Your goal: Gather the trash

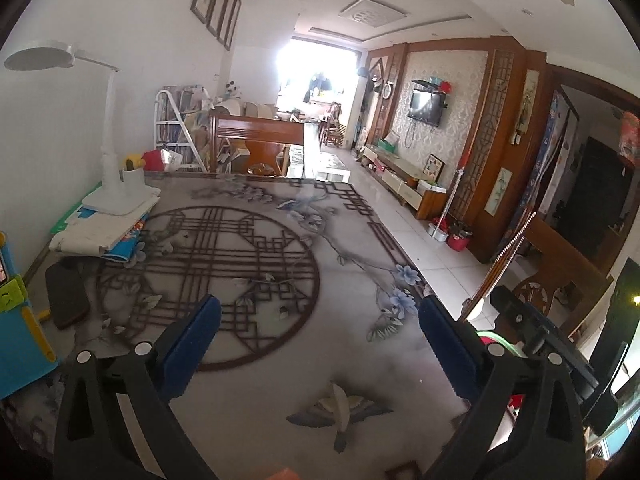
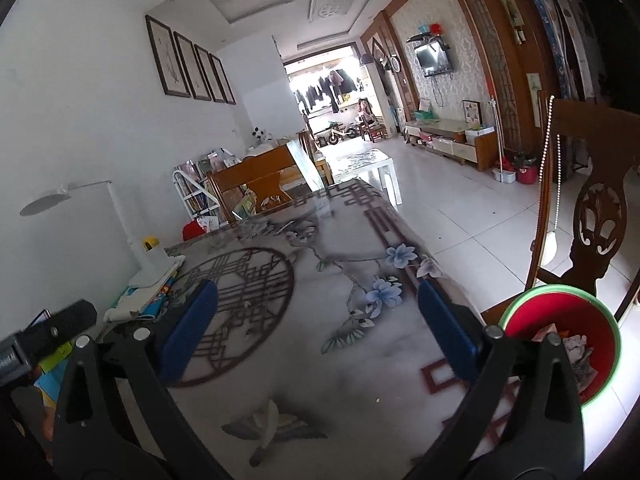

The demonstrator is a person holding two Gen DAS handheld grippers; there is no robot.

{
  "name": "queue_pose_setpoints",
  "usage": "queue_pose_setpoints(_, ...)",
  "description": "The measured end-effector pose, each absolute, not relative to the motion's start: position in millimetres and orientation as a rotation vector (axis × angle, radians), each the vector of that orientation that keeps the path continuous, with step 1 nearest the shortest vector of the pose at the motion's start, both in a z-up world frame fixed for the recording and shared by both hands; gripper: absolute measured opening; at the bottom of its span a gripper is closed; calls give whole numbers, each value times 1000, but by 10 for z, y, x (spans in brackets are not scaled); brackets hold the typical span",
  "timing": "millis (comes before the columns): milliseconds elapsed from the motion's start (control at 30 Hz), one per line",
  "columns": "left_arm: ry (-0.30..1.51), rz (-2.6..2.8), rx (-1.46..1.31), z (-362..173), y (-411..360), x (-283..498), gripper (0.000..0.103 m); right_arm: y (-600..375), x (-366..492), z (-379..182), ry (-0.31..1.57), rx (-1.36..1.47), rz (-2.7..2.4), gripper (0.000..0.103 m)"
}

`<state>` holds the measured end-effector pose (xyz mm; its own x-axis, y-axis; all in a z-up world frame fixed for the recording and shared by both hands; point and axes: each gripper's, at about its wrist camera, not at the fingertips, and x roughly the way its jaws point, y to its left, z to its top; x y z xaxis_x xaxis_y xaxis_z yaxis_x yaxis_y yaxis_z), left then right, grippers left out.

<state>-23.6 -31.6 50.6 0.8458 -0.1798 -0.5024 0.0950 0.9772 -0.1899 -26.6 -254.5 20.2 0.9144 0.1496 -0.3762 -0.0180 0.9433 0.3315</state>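
Left tool (image 1: 320,322): jaws spread wide, nothing btwn the blue pads (image 1: 188,350), hovering over the worktop (image 1: 256,392). Right tool (image 2: 318,308): same, released, blue pads (image 2: 186,326) wide apart w/ only patterned worktop cloth btwn them. Each tool shows at the edge of the other's view, so they sit side by side, left tool to the left.

Under both: worktop covered w/ grey cloth, round lattice motif (image 1: 208,272) and blue flowers (image 2: 382,294) near its right edge.

Task item: red bin w/ green rim (image 2: 560,344), just off the worktop's right edge, close to the right tool's right finger. Crumpled paper/wrappers (image 2: 576,354) lie inside it. In left view only a sliver of the green rim (image 1: 498,338) shows behind the right finger.

Further out, left side of worktop: white desk lamp (image 1: 106,128) standing on a stack of books/papers (image 1: 104,228), white cup (image 1: 133,178) beside the lamp base, dark flat object (image 1: 66,294) nearer, blue toy (image 1: 20,344) at the near left edge.

Right of bin: carved wooden chair back (image 2: 596,220) w/ bead string (image 2: 546,168) hanging on it.

Beyond: white tile floor (image 2: 460,200), TV (image 2: 434,60) on the wall, low TV cabinet (image 2: 448,138), 4 framed pics (image 2: 192,66) on the left wall.
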Motion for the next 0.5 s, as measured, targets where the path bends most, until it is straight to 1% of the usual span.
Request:
queue_pose_setpoints(200,564,-191,-142,446,-419,-246,95,-2545,-260,182,418,331,81,98)
queue_pose_setpoints(500,577,-194,-177,383,-367,-221,95,-2528,-253,173,425,333,77,98)
